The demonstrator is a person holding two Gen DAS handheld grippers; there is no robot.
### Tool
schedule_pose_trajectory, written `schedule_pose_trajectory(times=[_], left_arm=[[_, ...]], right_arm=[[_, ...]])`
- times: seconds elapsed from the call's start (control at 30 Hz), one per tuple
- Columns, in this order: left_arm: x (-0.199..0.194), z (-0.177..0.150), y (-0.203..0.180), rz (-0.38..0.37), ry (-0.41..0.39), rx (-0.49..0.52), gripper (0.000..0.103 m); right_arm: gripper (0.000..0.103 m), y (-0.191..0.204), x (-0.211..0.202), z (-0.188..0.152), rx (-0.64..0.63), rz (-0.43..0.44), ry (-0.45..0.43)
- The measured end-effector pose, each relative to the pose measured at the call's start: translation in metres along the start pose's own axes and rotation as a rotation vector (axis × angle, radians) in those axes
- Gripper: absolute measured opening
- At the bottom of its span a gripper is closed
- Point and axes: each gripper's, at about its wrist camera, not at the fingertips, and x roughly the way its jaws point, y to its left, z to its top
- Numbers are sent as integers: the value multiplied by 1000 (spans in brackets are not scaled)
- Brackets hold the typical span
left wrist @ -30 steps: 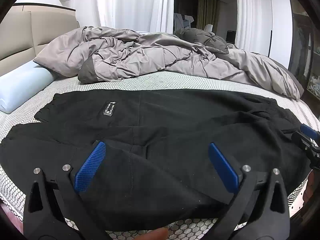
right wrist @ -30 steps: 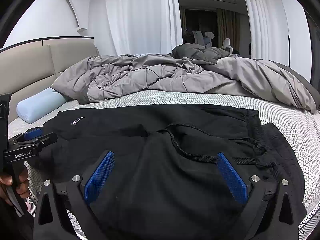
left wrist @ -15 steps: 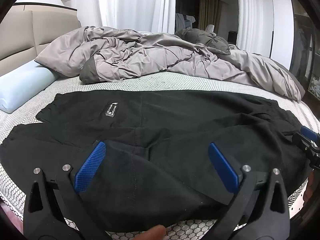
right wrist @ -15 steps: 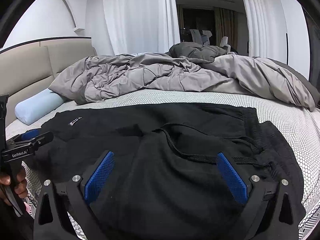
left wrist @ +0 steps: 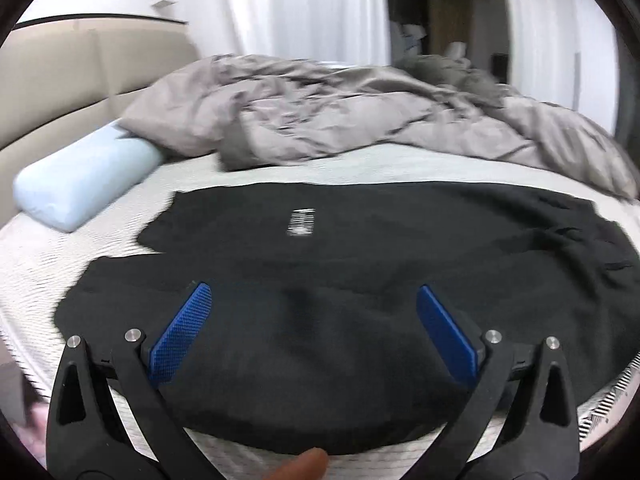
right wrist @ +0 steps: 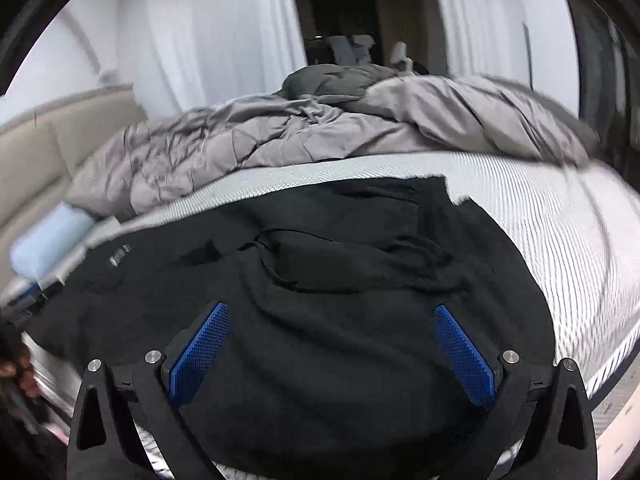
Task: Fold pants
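Black pants (left wrist: 360, 264) lie spread flat across the near part of the bed, with a small white label (left wrist: 301, 222) on the far leg. In the right wrist view the pants (right wrist: 320, 300) show the waistband end and a drawstring (right wrist: 280, 272). My left gripper (left wrist: 314, 300) is open and empty, hovering over the leg end. My right gripper (right wrist: 332, 320) is open and empty over the waist end. Both views are blurred by motion.
A crumpled grey duvet (left wrist: 360, 120) fills the far side of the bed. A light blue pillow (left wrist: 84, 176) lies at the left by the beige headboard (left wrist: 80, 68). The white patterned mattress (right wrist: 560, 232) edge runs just below both grippers. White curtains hang behind.
Both grippers have swung, the left one toward the left and the right one toward the right and closer in. The right gripper has left the left wrist view. The pants have not moved.
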Motion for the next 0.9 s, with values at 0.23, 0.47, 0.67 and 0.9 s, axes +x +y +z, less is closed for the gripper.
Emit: schedule_pose_trajectory(times=[0.23, 0.47, 0.67, 0.9], left_arm=[[17, -13, 111, 31, 84, -233, 102], [26, -35, 159, 58, 141, -303, 102], [29, -38, 163, 70, 168, -313, 102], [40, -37, 163, 78, 189, -340, 102]], right_arm=[[103, -81, -28, -33, 281, -45, 73], [92, -139, -17, -66, 512, -77, 177], [77, -140, -7, -45, 475, -19, 122], [52, -138, 7, -6, 411, 68, 87]])
